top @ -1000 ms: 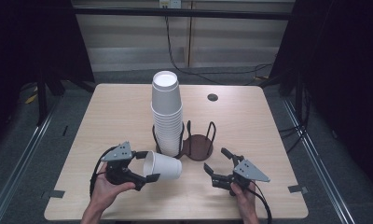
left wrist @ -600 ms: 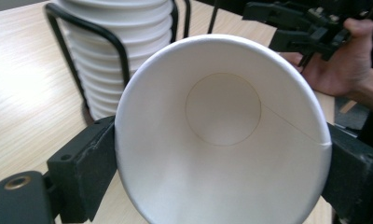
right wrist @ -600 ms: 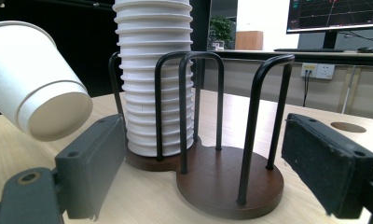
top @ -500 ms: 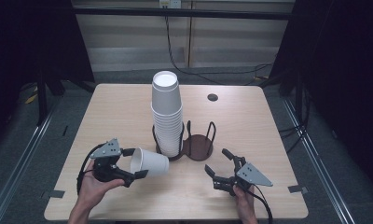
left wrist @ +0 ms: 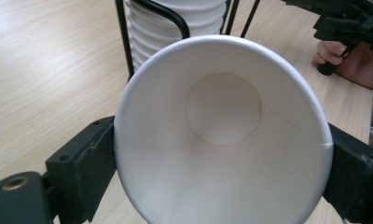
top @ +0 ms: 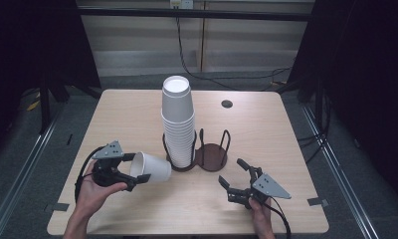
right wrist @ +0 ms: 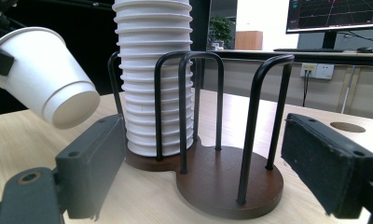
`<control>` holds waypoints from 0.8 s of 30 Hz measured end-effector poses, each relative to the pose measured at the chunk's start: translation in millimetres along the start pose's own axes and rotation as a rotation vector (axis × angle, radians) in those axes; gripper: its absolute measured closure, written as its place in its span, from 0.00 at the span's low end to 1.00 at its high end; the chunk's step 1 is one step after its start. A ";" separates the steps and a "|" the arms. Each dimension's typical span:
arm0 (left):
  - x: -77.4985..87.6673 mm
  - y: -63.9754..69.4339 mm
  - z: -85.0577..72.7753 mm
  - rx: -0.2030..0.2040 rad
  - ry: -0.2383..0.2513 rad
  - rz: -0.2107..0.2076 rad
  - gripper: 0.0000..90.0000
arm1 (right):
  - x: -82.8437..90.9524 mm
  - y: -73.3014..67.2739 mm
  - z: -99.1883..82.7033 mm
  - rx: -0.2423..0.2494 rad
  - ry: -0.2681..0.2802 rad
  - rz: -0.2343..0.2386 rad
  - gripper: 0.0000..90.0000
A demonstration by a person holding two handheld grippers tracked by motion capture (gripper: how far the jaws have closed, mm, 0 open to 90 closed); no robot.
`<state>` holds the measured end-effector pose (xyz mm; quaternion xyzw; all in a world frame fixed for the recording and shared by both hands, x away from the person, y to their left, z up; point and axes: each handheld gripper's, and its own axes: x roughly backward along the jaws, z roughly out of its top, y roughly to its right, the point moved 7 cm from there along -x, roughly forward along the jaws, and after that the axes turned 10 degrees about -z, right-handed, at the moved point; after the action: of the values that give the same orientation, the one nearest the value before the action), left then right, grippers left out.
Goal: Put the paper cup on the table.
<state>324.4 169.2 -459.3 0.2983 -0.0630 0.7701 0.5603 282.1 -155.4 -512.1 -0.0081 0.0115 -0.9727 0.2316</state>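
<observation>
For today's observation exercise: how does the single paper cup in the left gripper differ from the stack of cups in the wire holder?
The single cup lies tilted on its side, its mouth toward the left gripper, whose jaws clasp its rim; the stack of cups stands upright, mouths down. The single cup is off the table; the stack rests in the wire holder. Both are plain white paper.

A pale wooden table point(top: 117, 119) carries a dark double cup holder point(top: 207, 158) near its middle, whose left ring holds a tall stack of white paper cups point(top: 177, 124), while a small dark round spot point(top: 227, 103), perhaps a cable hole, marks its far side.
</observation>
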 end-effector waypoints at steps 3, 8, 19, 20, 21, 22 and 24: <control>3.4 -6.5 4.2 0.006 -0.007 0.024 0.11 | 0.1 -0.1 -0.1 -0.001 -0.001 0.000 0.15; 6.5 -16.9 9.3 0.003 -0.041 0.063 0.11 | -0.1 0.1 0.0 0.000 -0.001 0.000 0.15; 11.4 -34.3 23.5 0.009 -0.084 0.108 0.10 | 0.2 -0.1 0.0 0.001 -0.002 0.012 0.15; 10.7 -35.8 24.7 0.009 -0.089 0.111 0.10 | 0.1 -0.3 0.0 0.001 -0.001 0.013 0.15; 10.4 -37.1 25.4 0.008 -0.101 0.111 0.10 | 0.2 -0.2 -0.1 0.001 -0.002 0.012 0.15; 10.4 -37.1 25.4 0.008 -0.101 0.111 0.10 | 0.1 -0.2 0.0 0.001 0.000 0.012 0.15; 10.0 -40.1 27.0 0.010 -0.123 0.121 0.10 | 0.1 -0.2 0.0 0.001 0.000 0.011 0.15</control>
<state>369.1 180.4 -441.6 0.3436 -0.1113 0.7830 0.5064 281.9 -155.3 -512.1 -0.0081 0.0111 -0.9714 0.2370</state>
